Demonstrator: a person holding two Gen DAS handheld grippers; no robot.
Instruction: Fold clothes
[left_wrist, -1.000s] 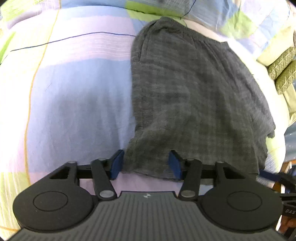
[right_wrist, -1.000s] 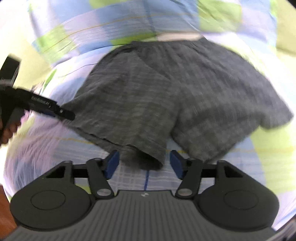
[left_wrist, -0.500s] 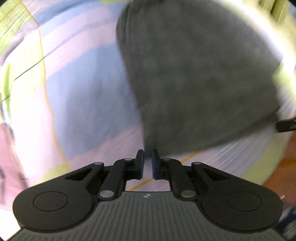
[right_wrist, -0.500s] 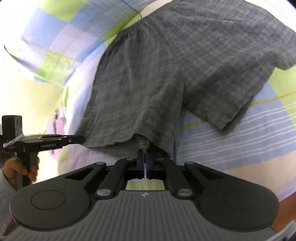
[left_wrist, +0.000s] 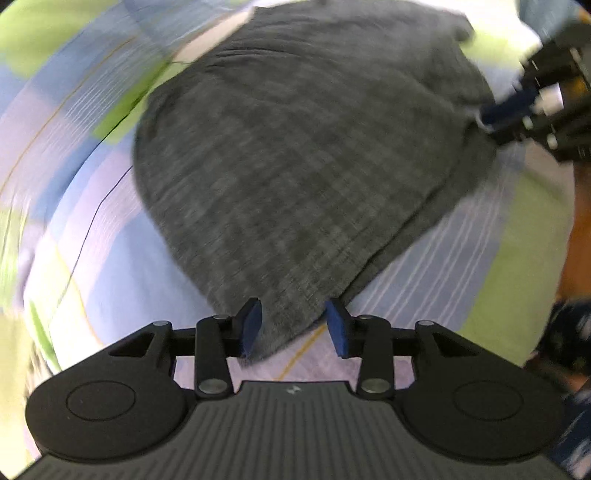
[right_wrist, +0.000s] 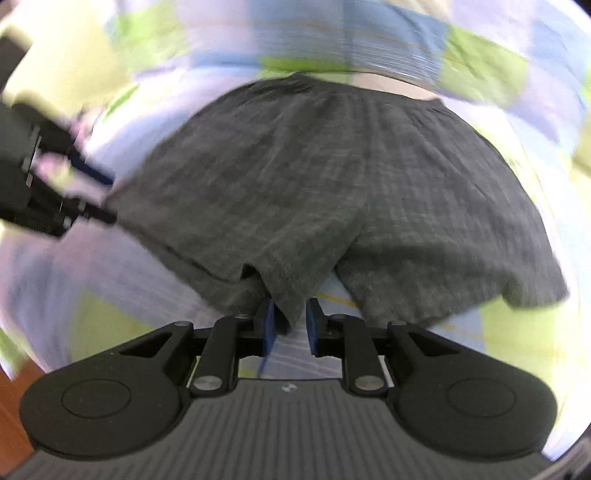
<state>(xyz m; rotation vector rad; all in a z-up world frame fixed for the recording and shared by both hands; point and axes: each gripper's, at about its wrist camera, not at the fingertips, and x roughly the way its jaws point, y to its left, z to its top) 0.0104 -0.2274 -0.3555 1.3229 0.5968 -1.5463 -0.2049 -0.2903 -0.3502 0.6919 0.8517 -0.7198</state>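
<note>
Grey shorts (right_wrist: 314, 192) flat on bed sheet (left_wrist: 92, 229) (blurred). Left gripper (left_wrist: 293, 325) released, hem between pads. Right gripper (right_wrist: 289, 325) parted narrowly around hem.

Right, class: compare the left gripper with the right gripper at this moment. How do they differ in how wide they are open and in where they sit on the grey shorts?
The left gripper gapes wide; the right gripper shows a narrower gap. The left gripper straddles an outer hem corner of the grey shorts; the right gripper straddles the hem beside the crotch. Both have blue pads and cloth between their fingers, unclamped.
</note>
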